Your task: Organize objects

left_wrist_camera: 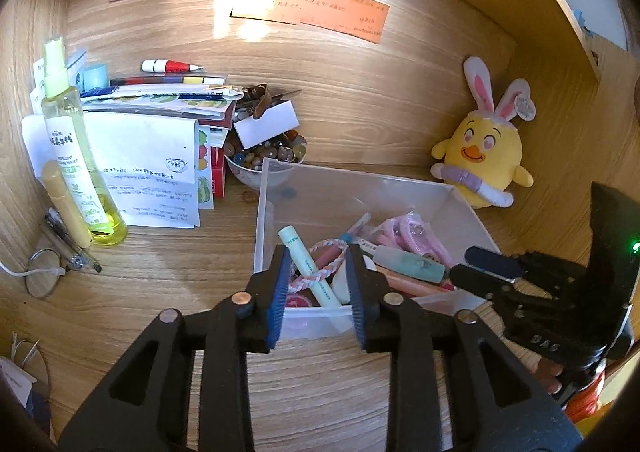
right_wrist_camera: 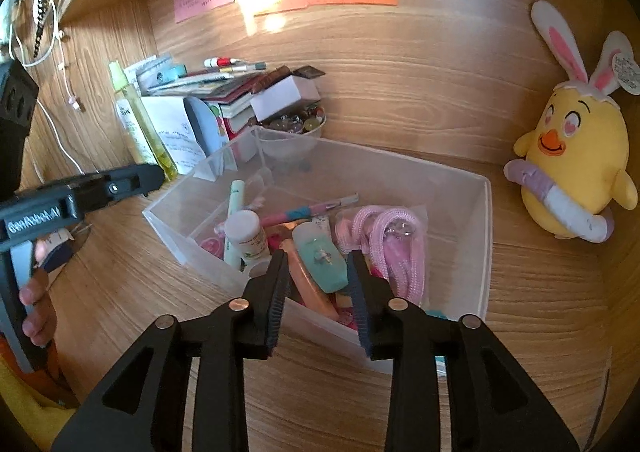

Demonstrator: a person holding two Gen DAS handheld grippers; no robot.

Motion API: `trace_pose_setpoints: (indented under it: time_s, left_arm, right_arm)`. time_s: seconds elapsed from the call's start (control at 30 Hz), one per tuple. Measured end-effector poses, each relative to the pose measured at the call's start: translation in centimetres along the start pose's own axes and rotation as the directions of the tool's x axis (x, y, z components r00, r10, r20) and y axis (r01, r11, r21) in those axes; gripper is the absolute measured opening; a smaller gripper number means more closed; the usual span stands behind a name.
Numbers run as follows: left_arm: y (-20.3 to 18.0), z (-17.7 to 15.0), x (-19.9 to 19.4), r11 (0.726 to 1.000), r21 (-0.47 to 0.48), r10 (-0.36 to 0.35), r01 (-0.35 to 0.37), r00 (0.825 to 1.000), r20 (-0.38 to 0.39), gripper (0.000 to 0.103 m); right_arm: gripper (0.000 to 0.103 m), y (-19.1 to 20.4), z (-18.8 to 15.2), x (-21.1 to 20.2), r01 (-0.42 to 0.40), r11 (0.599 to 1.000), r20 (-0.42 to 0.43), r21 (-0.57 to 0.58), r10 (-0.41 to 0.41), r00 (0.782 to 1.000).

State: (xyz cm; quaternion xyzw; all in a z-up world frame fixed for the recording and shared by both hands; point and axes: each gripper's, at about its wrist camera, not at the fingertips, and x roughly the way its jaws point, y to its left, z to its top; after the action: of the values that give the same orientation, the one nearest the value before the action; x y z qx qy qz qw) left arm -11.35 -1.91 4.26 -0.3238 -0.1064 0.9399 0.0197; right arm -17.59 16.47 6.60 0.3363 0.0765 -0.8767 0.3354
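Note:
A clear plastic box (left_wrist_camera: 332, 187) (right_wrist_camera: 400, 171) stands on the wooden desk, holding small items. Among them are a pale green tube (left_wrist_camera: 308, 264), a braided pink-and-white cord (left_wrist_camera: 328, 248), a teal bottle (right_wrist_camera: 316, 248), a white bottle (right_wrist_camera: 244, 232) and bagged pink cords (right_wrist_camera: 384, 240). My left gripper (left_wrist_camera: 319, 256) is over the box's near wall, open, with the tube and cord lying below the gap. My right gripper (right_wrist_camera: 319, 258) is open over the near wall at the other side, above the teal bottle. Each gripper shows in the other's view: right gripper (left_wrist_camera: 460, 262), left gripper (right_wrist_camera: 156, 175).
A yellow plush chick with rabbit ears (left_wrist_camera: 480, 155) (right_wrist_camera: 572, 171) leans against the right wall. Behind and left of the box are a bowl of beads (left_wrist_camera: 268, 155), a stack of books and papers (left_wrist_camera: 152, 139) and a yellow spray bottle (left_wrist_camera: 76, 155). A hand (right_wrist_camera: 36, 292) holds the left gripper.

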Motion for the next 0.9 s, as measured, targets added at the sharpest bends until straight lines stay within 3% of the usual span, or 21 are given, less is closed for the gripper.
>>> trace_pose_setpoints:
  time_s: [0.17,0.3,0.47,0.9]
  left_arm:
    - [-0.7,-0.8,-0.9,0.998,0.038,0.045,-0.047,0.998,0.034,0.057]
    - [-1.5,-1.6,-1.7,0.995,0.07,0.068,-0.072,0.996,0.058,0.068]
    - [-2.4,-2.8,-2.3,0.989,0.104,0.098,-0.106,0.992,0.079,0.083]
    - [-3.5,-5.4,-3.0,0.992,0.095,0.073,-0.079,0.996,0.059,0.093]
  right_arm:
    - [0.052,0.2,0.0,-1.6,-0.019,1.0,0.038,0.005,0.018,0.999]
    - [0.069,0.3,-0.4,-2.8,-0.015,1.0,0.065,0.012,0.014,0.998]
    - [0.08,0.0,-1.1,-3.7,-0.005,0.999,0.073,0.037,0.002,0.997]
    - [0.085,0.9,-3.3,-5.4,0.037,0.999,0.074,0.008,-0.037,0.997]
